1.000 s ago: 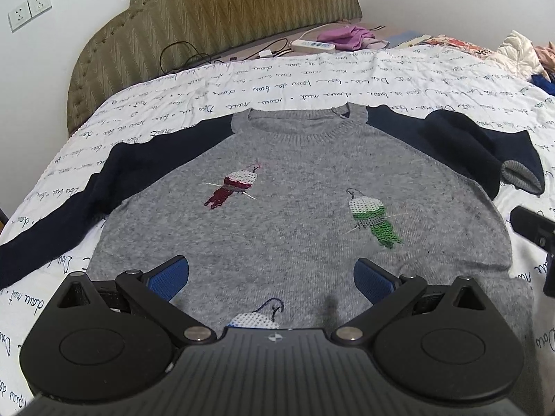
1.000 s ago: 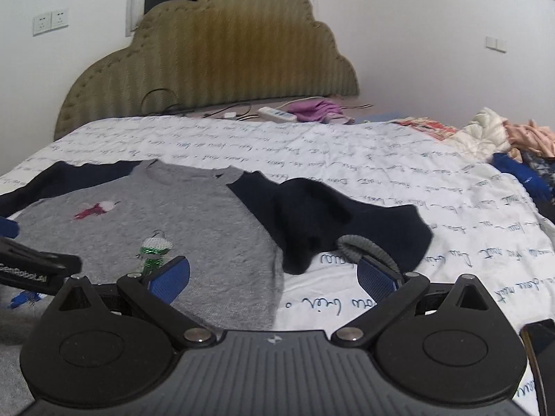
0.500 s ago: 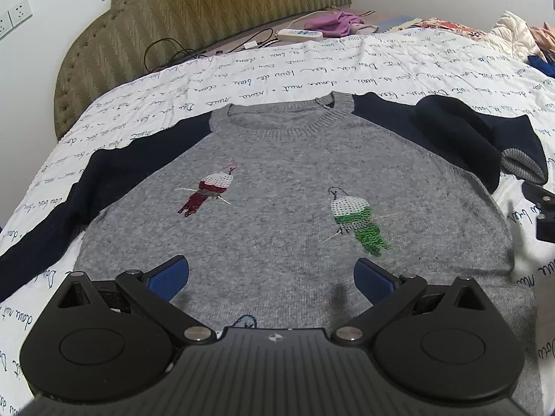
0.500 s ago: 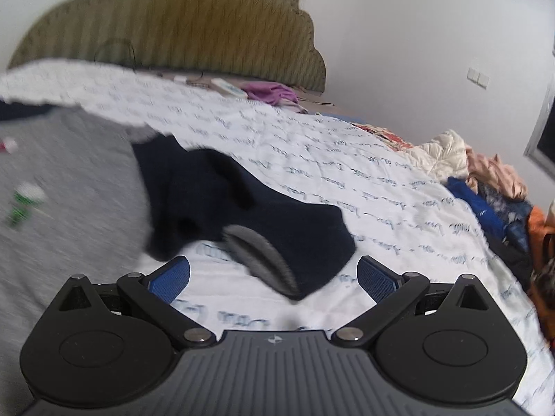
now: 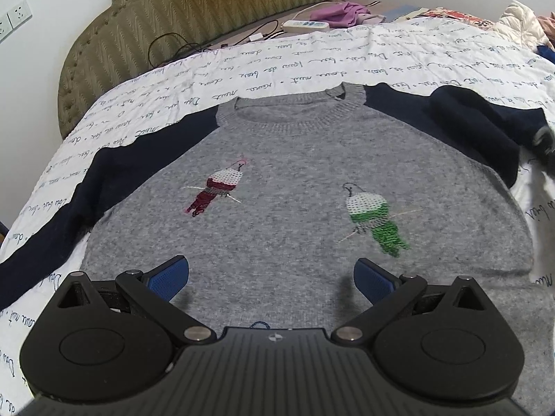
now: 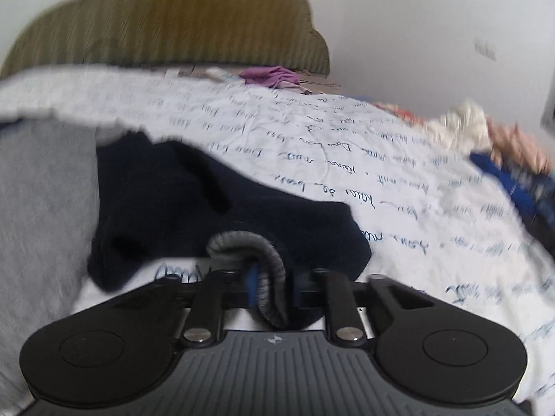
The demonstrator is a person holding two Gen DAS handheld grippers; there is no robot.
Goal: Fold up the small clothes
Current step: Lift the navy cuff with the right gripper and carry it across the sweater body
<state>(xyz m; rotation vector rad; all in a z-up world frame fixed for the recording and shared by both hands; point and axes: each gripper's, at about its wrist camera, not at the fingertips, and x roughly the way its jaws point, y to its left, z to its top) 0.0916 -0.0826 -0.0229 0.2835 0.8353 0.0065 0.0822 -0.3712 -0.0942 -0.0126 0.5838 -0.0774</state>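
The right gripper [image 6: 269, 289] has just closed, clamping the sweater's [image 5: 295, 159] grey cuff [image 6: 249, 246] at six o'clock; the left gripper [image 5: 271, 274] gapes apart above its hem.

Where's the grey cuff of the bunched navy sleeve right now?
In the right wrist view, low centre: the grey cuff sits pinched in the right gripper, at the navy sleeve's near end.

free: bedspread [image 6: 399, 187] right of sweater [image 5: 298, 187] | obstacle: clothes pile [image 6: 499, 152] far right

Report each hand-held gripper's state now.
Left hand-held gripper: open, holding nothing, over the grey sweater.
Right hand-held gripper: just closed on the grey cuff.
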